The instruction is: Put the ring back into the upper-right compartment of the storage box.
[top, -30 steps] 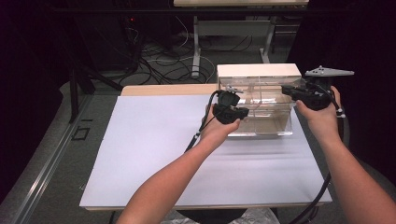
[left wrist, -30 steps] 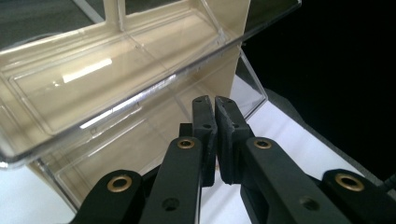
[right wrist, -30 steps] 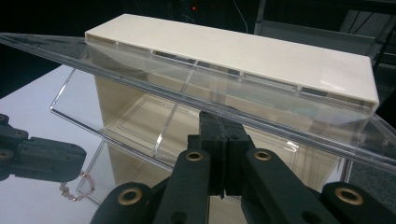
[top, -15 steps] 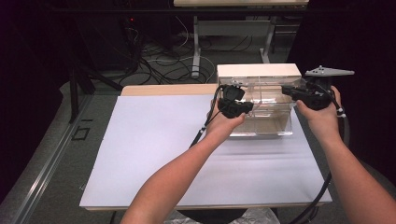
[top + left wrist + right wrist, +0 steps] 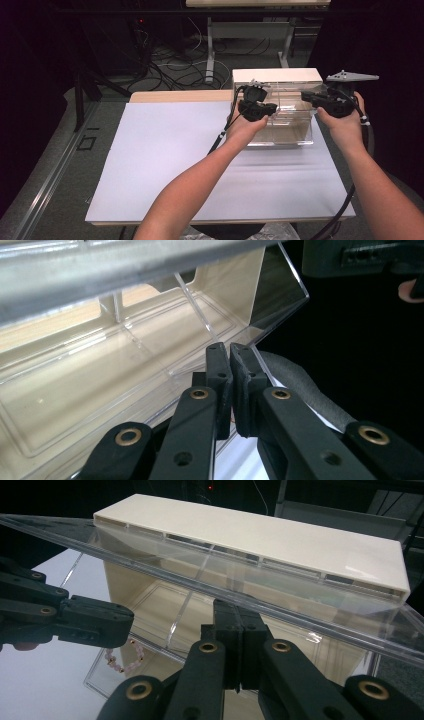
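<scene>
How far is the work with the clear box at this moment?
Done: the clear lid is raised off the clear box, and a pink bead bracelet lies inside. In hand: the left gripper and the right gripper, both with jaws closed, work at the box's two ends; the right one pinches the lid's edge. Left: whether the lid goes further up or down, I cannot tell.

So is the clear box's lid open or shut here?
Open: the clear lid is raised off the box, with both grippers, left and right, shut on its edges.
</scene>
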